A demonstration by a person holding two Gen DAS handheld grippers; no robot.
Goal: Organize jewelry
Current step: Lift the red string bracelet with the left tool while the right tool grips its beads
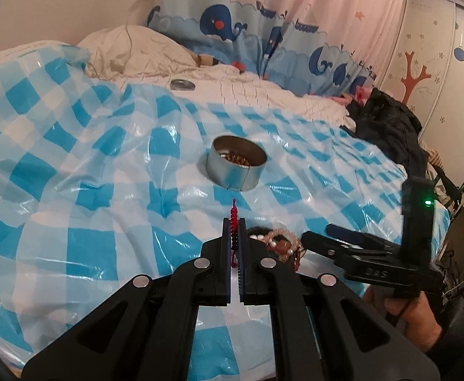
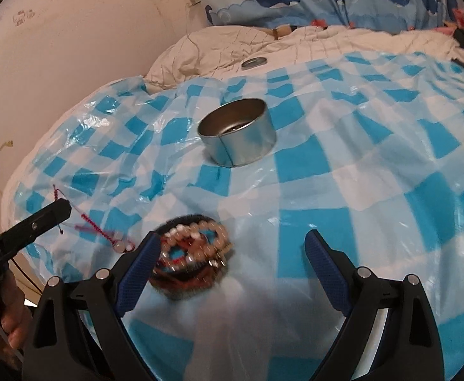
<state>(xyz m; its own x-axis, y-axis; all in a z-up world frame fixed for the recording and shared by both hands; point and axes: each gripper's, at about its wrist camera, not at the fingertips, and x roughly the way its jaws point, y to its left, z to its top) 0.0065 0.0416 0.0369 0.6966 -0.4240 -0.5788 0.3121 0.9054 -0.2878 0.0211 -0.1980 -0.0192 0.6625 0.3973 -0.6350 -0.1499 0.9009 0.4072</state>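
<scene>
Left gripper point(image 1: 233, 222): jaws closed on a red braided cord bracelet point(image 1: 232, 214), lifted above the sheet.
Right gripper point(image 2: 232, 254): jaws spread wide, holding nothing, low over the jewelry pile point(image 2: 190, 250).
Jewelry pile: pearl and bead bracelets heaped on a dark ring, lying on the checked plastic sheet point(image 2: 343, 146).
Tin point(image 2: 237, 136): round, open, upright beyond the pile; gold-coloured pieces show inside.
Lid point(image 2: 254, 62): on the white quilt point(image 2: 311, 44), well apart.
</scene>
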